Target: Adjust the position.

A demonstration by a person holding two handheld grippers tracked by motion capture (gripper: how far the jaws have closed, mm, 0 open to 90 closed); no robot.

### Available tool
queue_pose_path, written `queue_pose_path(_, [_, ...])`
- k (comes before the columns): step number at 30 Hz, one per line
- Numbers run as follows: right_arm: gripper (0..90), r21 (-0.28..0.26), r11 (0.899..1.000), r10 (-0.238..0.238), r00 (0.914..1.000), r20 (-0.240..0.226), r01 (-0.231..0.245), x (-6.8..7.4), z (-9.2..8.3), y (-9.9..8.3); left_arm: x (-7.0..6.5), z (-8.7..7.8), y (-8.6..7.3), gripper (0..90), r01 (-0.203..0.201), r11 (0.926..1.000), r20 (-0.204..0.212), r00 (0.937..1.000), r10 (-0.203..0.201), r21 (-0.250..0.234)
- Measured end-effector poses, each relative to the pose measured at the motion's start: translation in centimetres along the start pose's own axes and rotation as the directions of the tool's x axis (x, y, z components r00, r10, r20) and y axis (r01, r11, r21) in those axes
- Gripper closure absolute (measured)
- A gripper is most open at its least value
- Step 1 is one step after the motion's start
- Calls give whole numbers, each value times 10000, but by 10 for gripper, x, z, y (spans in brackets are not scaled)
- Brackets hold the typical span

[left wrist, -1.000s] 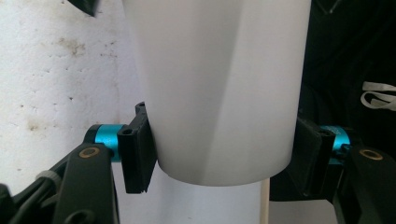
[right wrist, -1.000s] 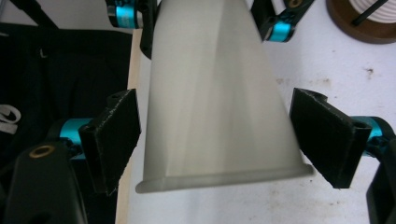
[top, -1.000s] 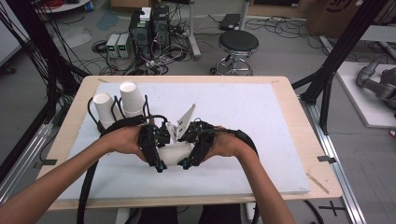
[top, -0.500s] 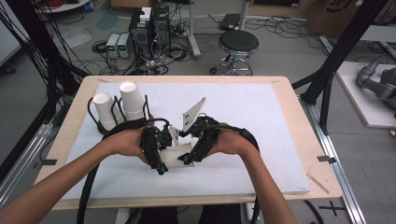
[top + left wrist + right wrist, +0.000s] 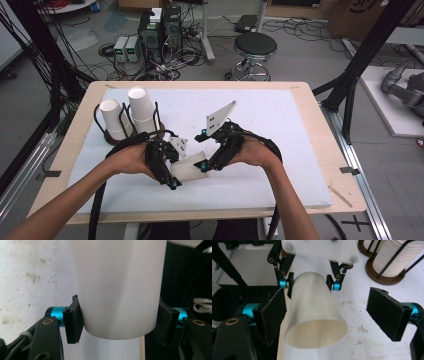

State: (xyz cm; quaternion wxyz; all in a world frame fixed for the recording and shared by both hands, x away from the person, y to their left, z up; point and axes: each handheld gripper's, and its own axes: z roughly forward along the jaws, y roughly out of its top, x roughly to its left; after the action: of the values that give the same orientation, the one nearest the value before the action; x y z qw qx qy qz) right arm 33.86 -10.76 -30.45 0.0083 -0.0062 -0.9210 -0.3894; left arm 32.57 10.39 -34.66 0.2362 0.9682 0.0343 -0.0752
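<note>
- We hold a white cup (image 5: 189, 169) on its side, low over the table (image 5: 300, 165), between the two grippers, near the front edge
- Our left gripper (image 5: 117, 322) pinches the cup near its closed base, both pads pressed on its wall; we judge this grip is meant to steady the cup
- Our right gripper (image 5: 334, 312) faces the cup's open mouth (image 5: 315, 336) with jaws spread wide; the rim lies between them, close to one pad (image 5: 272, 312), apart from the other
- We judge the mouth is turned toward the right gripper for a handover or a pull
- Two cup stacks (image 5: 127, 115) stand in racks at far left
</note>
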Motion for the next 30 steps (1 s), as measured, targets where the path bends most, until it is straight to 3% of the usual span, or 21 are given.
queue_pose_path(6, [170,-893,9959,146,9997,186,-129,3,-9,-9,-1,-7,-10,352,72,9944,-193,9998,-93,-1051])
queue_pose_path(8, [170,-1175,9930,182,9996,222,-155,3,-11,-13,-1,-9,-14,352,246,9876,-125,9996,-269,-1552])
queue_pose_path(11, [170,-1533,9878,321,9990,325,-268,4,-14,-19,-1,-11,-20,352,229,9820,-86,9997,-250,-1874])
queue_pose_path(16, [170,-2079,9772,526,9978,392,-434,3,-17,-28,-1,-12,-29,352,395,9642,-179,9988,-458,-2622])
queue_pose_path(21, [170,-2219,9736,644,9971,416,-537,3,-17,-34,-2,-15,-36,352,153,9421,-342,9990,-284,-3351])
queue_pose_path(25, [170,-2500,9662,764,9960,472,-623,3,-16,-39,-2,-16,-40,352,6,9143,-453,9988,-208,-4050])
queue_pose_path(26, [170,-2535,9652,781,9958,476,-636,3,-15,-40,-2,-16,-41,352,17,9033,-458,9987,-236,-4289])
queue_pose_path(30, [170,-2771,9578,926,9947,442,-768,4,-14,-45,-1,-14,-45,353,7,8807,-427,9988,-238,-4737])
